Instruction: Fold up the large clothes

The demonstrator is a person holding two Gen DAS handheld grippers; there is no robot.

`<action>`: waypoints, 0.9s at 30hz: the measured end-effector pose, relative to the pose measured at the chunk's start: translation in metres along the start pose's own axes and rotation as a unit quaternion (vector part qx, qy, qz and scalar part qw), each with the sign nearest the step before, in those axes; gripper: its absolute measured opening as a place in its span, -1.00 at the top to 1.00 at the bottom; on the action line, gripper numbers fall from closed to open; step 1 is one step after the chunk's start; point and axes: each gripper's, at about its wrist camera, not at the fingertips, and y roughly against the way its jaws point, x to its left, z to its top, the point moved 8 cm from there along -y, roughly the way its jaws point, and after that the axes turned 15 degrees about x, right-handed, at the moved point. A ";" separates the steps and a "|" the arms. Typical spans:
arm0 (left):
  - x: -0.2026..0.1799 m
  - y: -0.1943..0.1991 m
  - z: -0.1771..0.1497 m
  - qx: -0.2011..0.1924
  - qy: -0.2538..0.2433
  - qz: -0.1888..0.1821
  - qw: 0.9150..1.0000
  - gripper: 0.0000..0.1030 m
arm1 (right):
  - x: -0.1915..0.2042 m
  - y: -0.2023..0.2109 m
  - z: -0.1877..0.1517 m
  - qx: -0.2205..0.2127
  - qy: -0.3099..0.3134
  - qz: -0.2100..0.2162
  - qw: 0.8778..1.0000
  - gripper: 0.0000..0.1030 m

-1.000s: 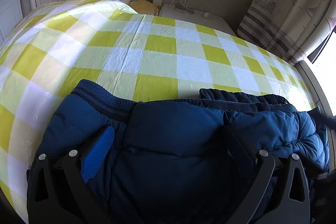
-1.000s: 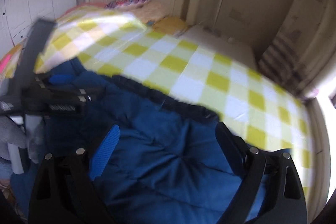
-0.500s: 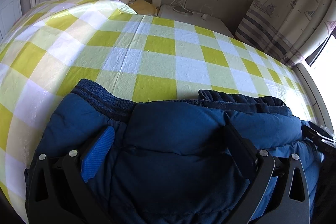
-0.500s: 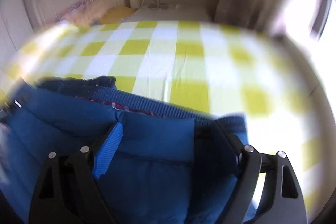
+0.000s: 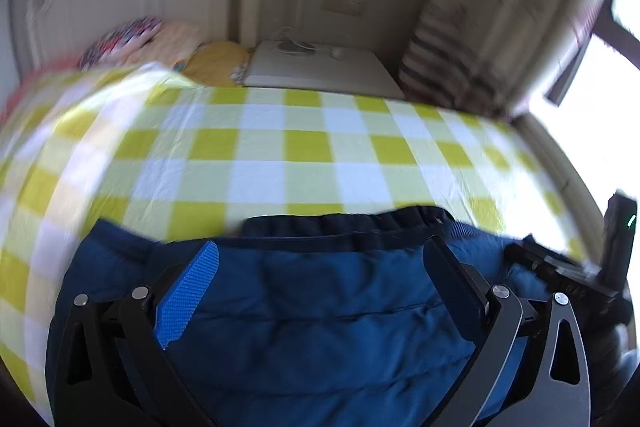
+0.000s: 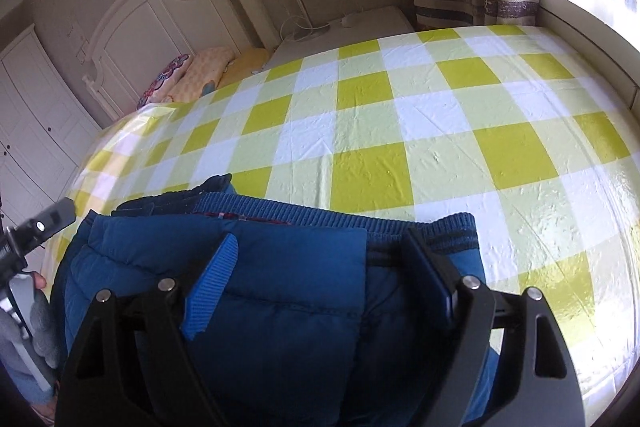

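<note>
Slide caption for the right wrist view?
Open right hand-held gripper poised over a folded blue padded jacket on a yellow-checked bed sheet.

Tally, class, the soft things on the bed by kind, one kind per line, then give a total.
Blue padded garment: 1
Checked bedsheet: 1
Pillows by the headboard: 3, patterned, peach and yellow
Total: 5

Matt quilted blue jacket (image 6: 280, 307) (ribbed knit hem) lies on a glossy, plastic-looking checked sheet (image 6: 420, 131).
</note>
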 end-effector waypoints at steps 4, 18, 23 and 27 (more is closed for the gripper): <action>-0.023 -0.063 -0.010 0.064 -0.057 0.080 0.993 -0.91 | -0.001 0.003 -0.001 -0.007 -0.006 0.010 1.000 -0.58; 0.145 -0.039 -0.012 0.071 0.091 -0.008 0.993 -0.89 | 0.000 0.002 -0.002 -0.004 -0.004 0.006 1.000 -0.59; 0.143 -0.044 -0.013 0.065 0.087 0.002 0.994 -0.90 | 0.001 0.002 -0.003 -0.003 -0.002 0.002 1.000 -0.60; 0.147 -0.039 -0.014 0.053 0.104 -0.022 0.993 -0.90 | 0.001 0.000 -0.003 0.003 -0.001 -0.004 1.000 -0.60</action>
